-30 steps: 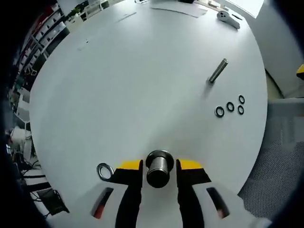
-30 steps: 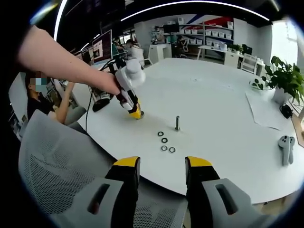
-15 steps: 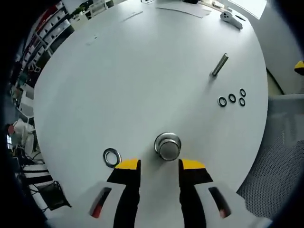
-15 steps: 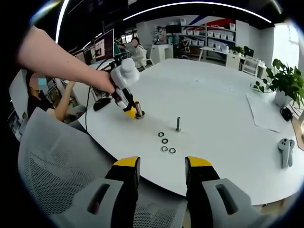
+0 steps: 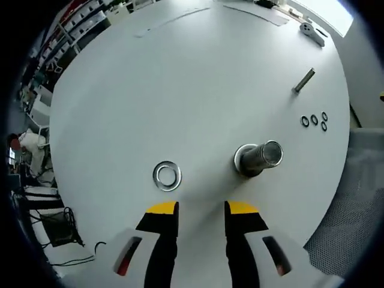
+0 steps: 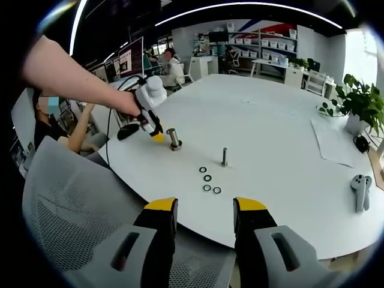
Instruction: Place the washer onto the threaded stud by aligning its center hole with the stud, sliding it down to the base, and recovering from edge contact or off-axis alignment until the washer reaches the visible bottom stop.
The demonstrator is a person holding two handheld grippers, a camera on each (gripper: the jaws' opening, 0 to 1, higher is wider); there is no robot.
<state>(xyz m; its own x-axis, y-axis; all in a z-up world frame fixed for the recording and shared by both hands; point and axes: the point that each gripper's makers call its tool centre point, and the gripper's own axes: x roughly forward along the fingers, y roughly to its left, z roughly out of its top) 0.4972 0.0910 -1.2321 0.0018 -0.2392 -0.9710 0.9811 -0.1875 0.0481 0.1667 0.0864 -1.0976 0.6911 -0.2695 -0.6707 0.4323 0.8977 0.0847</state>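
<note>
White laminate covers the round bench [image 5: 180, 78], and the thick threaded stud [image 5: 258, 159] is standing upright on it near the edge closest to the person. The washer [image 5: 167, 176] is lying flat on the bench, apart from the stud on its left in the left gripper view, not yet on it. The left tool [image 5: 195, 210] is hovering just short of both, its yellow-tipped jaws spread wide with nothing between them. Beyond the stud, towards the bench's far side, a thin bolt [image 5: 304, 80] is standing, with four small black rings [image 5: 314, 120] lying in a cluster between it and the stud.

In the right gripper view, the right tool [image 6: 197, 211] is hanging well back from the stud [image 6: 174, 138], off the bench's edge and above a grey mesh chair [image 6: 66, 198]; its jaws are also spread wide and gripping nothing. The left tool [image 6: 157, 137] is showing there just left of the stud, gripped in the person's hand [image 6: 127, 105]. A potted plant [image 6: 360, 102] is sitting far to the right of the stud.
</note>
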